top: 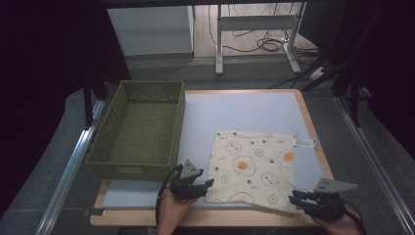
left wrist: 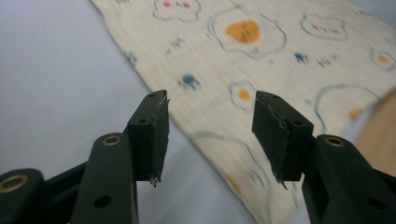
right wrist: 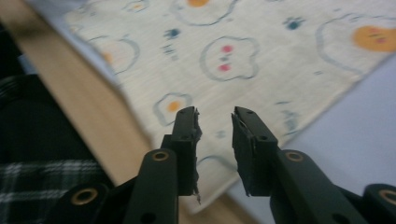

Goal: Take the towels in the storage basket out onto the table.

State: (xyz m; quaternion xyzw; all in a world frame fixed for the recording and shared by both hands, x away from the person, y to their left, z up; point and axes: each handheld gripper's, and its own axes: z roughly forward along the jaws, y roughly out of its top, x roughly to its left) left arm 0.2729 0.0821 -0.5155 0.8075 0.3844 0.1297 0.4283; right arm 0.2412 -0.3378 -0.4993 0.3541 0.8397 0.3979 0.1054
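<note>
Both grippers are held just above the near corners of a printed cloth point(top: 253, 166) that is spread flat on the grey table top point(top: 244, 110). At the cloth's near left corner the left gripper point(top: 208, 184) is seen with its jaws parted; in the left gripper view point(left wrist: 211, 135) bare table and cloth edge are seen through the gap, and nothing is pinched. At the near right corner the right gripper point(top: 295, 199) is held with its jaws narrowly apart; in the right gripper view point(right wrist: 215, 149) the cloth's corner is seen below the gap, untouched by the pads. Egg and paw figures are printed on the cloth, and a white label point(top: 304, 142) is seen at its far right corner. A green woven basket point(top: 142, 128) is placed to the left of the cloth, apart from it.
</note>
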